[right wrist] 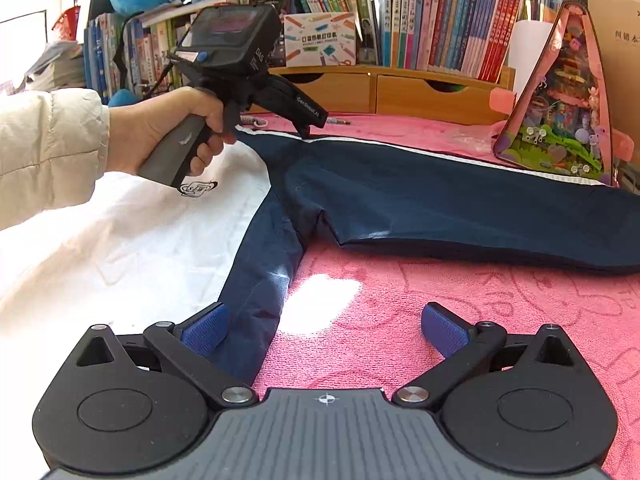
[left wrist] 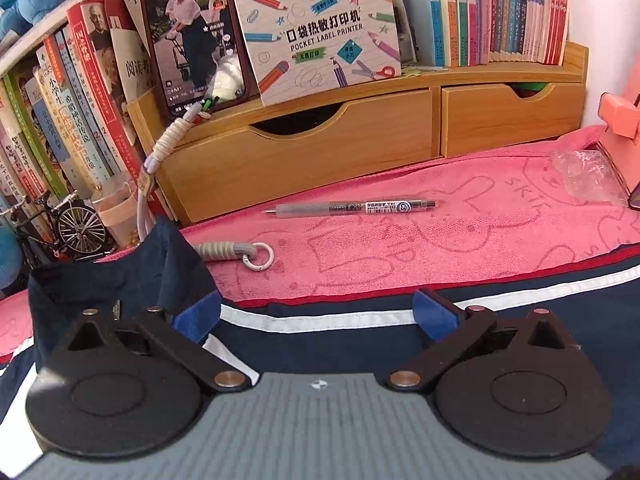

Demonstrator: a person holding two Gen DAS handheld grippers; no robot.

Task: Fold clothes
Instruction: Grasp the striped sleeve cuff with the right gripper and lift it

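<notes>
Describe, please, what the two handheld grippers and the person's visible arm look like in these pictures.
Both the left gripper and the right gripper have black linkage arms, round black discs, blue textured pads and a ribbed grey body with a small crosshair mark. The hand grips a grey handle; the sleeve is cream and puffy.

The jacket's sleeve ran past the right edge of the right wrist view; the left hand hid part of its collar. Book spines were too small to read.

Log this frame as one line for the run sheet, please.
phase: pre-grasp | left gripper: open, over striped edge of navy jacket | right gripper: open, beside navy sleeve | pink towel underneath
</notes>
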